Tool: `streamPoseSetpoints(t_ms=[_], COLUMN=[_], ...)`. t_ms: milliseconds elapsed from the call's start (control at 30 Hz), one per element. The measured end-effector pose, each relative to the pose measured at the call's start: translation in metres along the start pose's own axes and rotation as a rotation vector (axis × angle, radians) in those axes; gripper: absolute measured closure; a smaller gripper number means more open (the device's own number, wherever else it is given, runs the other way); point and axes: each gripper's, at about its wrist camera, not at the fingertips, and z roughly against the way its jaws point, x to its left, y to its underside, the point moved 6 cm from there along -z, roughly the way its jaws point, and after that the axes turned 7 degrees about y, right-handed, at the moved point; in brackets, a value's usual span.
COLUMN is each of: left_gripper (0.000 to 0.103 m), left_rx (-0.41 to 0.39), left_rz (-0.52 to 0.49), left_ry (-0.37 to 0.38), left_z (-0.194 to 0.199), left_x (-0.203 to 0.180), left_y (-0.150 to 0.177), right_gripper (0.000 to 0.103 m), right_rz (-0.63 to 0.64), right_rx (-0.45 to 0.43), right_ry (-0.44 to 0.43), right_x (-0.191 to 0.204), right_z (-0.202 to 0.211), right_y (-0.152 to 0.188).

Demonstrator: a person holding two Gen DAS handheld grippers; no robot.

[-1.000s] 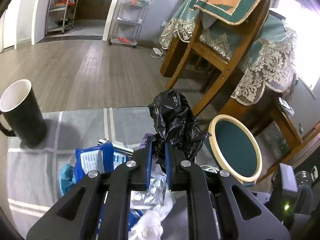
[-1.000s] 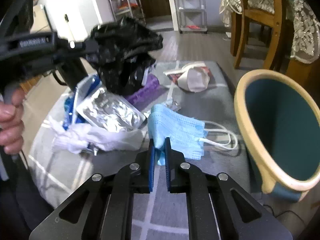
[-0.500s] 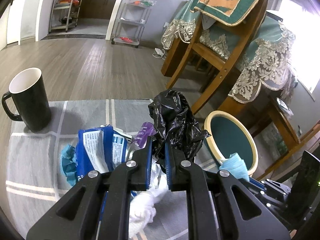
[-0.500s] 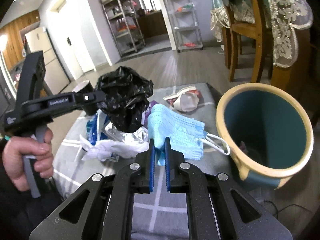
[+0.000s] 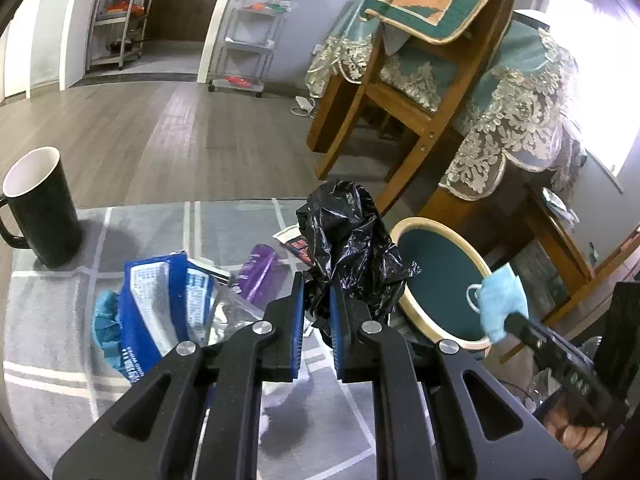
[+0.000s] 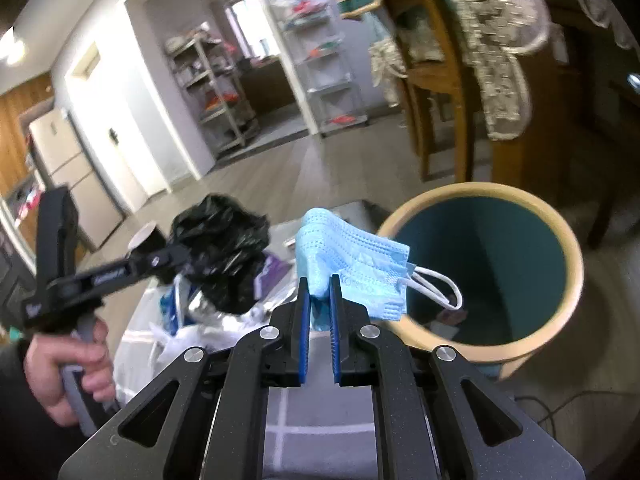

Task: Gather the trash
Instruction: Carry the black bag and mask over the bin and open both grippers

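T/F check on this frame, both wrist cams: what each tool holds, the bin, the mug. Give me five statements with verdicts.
1. The right tool is shut on a blue face mask. True.
2. The left tool is open and holds nothing. False: it is shut on a crumpled black plastic bag.
3. The face mask already lies at the bottom of the teal bin. False: it hangs from the right tool, at the bin's near rim.
4. A black mug with a white inside stands upright on the grey cloth. True.
5. The blue packet is held in the left tool. False: it lies on the cloth beside a purple wrapper.
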Motion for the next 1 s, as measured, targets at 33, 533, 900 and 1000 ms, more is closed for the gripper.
streamPoseSetpoints(t_ms=[33,533,900,1000], left_gripper=[0.092,0.092,0.092,0.092], left_rx=[0.002,0.018,0.051,0.061], left_rz=[-0.001,-0.036,-0.074,-0.081], left_ry=[0.002,0.067,0.127,0.131], left_z=[-0.001,-0.031,-0.068,-0.074], left_x=[-0.001,-0.047,-0.094,-0.100], left_y=[0.000,-0.011,-0.014,-0.014], right_gripper=[0.093,0.093,0.093,0.084], right_rz=[-0.018,-0.242,-0.229,-0.236], right_rx=[-0.006,-0.038,0.094,0.155], right_ry=[0.008,0.055,0.181,0.224], right_x=[-0.006,-0.075,-0.092,-0.096], right_z=[0.000,-0.009,-0.043,-0.050], right_y=[-0.002,-0.019,0.007,0.018])
